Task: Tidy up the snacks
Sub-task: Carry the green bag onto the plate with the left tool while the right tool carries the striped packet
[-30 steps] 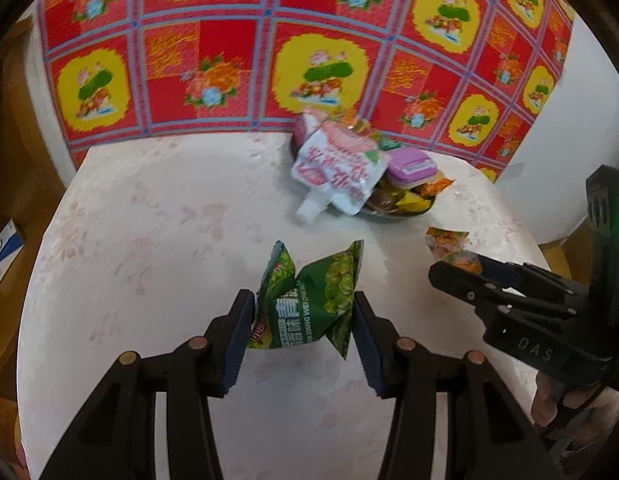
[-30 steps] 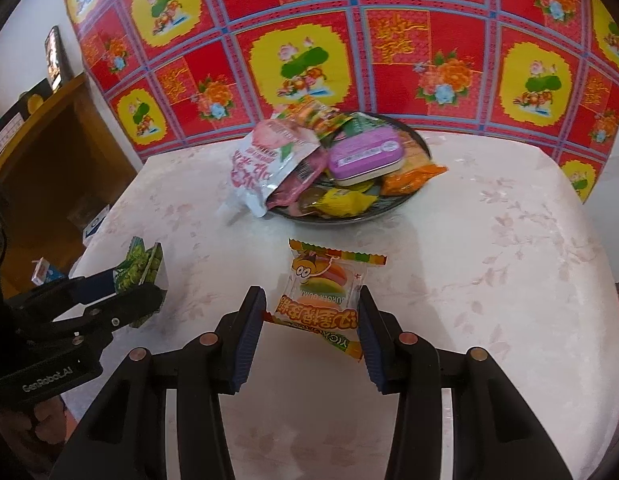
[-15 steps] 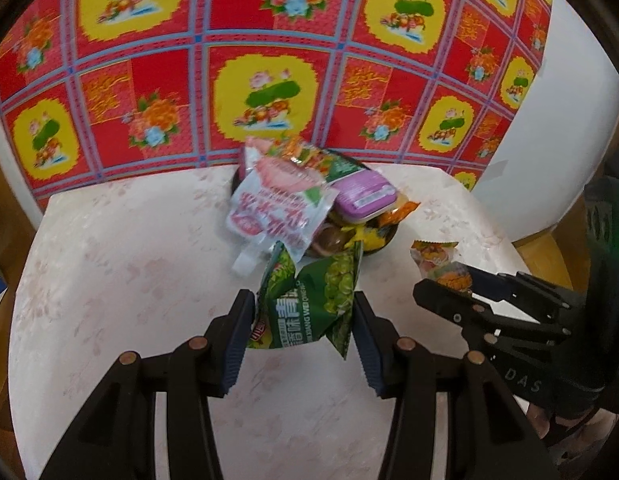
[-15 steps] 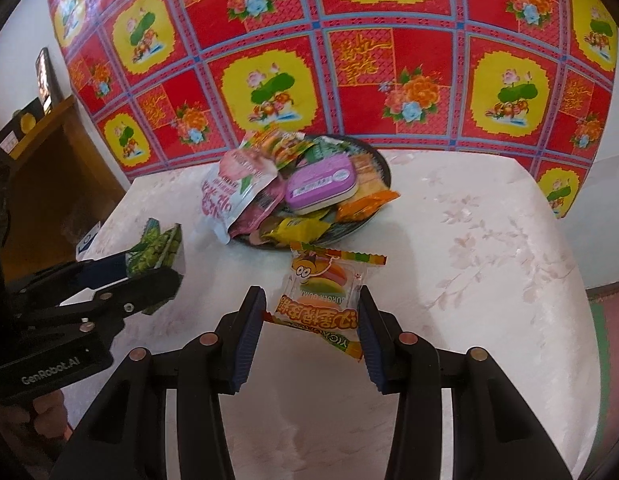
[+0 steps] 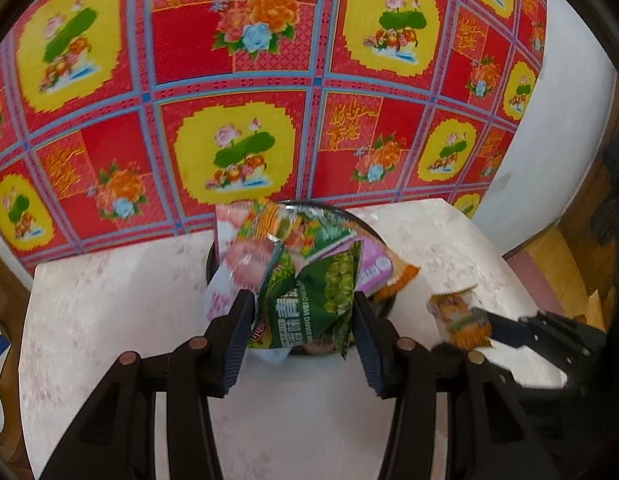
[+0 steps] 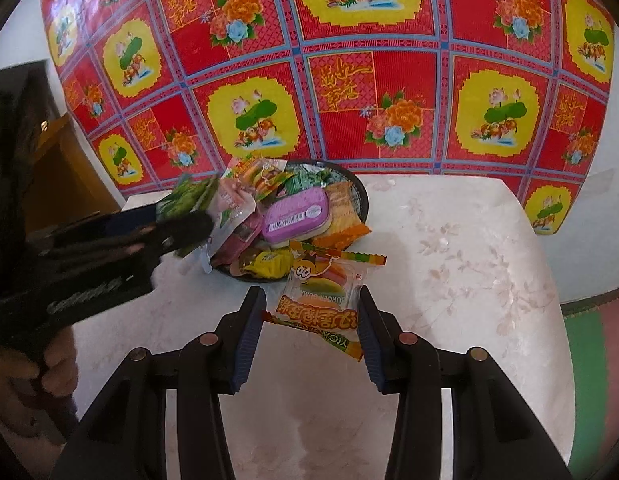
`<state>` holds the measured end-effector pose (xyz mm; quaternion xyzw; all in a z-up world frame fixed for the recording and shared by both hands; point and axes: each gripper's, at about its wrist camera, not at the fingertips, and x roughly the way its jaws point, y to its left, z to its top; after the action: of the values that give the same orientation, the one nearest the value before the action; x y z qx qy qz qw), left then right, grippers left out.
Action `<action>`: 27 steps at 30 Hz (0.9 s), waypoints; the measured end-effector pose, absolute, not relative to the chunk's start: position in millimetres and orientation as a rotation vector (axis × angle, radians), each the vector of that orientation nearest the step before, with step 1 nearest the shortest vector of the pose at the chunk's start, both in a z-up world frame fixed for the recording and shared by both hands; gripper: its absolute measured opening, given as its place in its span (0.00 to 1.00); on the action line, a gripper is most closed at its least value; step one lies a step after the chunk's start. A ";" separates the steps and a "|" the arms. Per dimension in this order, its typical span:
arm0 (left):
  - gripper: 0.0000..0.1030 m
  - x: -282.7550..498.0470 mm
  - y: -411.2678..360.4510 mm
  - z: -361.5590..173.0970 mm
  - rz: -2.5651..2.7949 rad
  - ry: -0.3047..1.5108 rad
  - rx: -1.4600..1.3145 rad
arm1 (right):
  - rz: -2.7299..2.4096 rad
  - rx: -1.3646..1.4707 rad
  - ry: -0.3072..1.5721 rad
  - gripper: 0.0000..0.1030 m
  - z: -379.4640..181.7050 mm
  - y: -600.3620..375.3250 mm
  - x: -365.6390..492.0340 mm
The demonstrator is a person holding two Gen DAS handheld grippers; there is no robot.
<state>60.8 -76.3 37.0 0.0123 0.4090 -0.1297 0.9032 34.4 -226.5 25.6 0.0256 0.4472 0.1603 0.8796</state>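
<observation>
A green snack bag (image 5: 309, 304) is pinched between the two pads of the left gripper (image 5: 303, 316) and held in the air over the near part of a dark round plate (image 6: 359, 192) heaped with snacks. The plate stands on a pale marbled table (image 5: 109, 312), close to a red and yellow flowered cloth (image 5: 237, 80) hung behind it.

In the left wrist view the plate is largely hidden by the green bag; a pink and white pouch (image 5: 237, 264) is seen draped over its left edge, and the right gripper (image 5: 475, 326) is seen at the right, blurred, clamped on an orange packet (image 5: 457, 312).

The right wrist view shows more of the heap — a purple tin (image 6: 295, 216) on top, a yellow wrapped sweet (image 6: 269, 262) at the near rim, orange packets to the right. There a burger gummy packet (image 6: 321, 296) is gripped at its sides by the right gripper's pads, held just in front of the plate. The left gripper is seen at the left with the green bag at its tips, and part of a hand (image 6: 49, 372) is seen below it.
</observation>
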 end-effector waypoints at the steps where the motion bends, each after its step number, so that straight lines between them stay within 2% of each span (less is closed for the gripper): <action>1: 0.49 66.6 -79.1 36.6 -0.272 0.847 0.026 | 0.336 0.054 0.930 0.45 26.4 -226.9 35.4; 17: 0.51 104.4 -114.9 15.2 -0.248 0.871 0.116 | 0.332 0.075 0.937 0.45 22.6 -242.4 50.8; 27: 0.60 107.1 -114.0 20.3 -0.242 0.839 0.095 | 0.340 0.087 0.941 0.45 17.5 -246.5 61.8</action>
<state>107.1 -114.0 20.3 0.0459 0.4062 -0.1170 0.9051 61.8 -246.5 17.5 0.0417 0.4508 0.1627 0.8767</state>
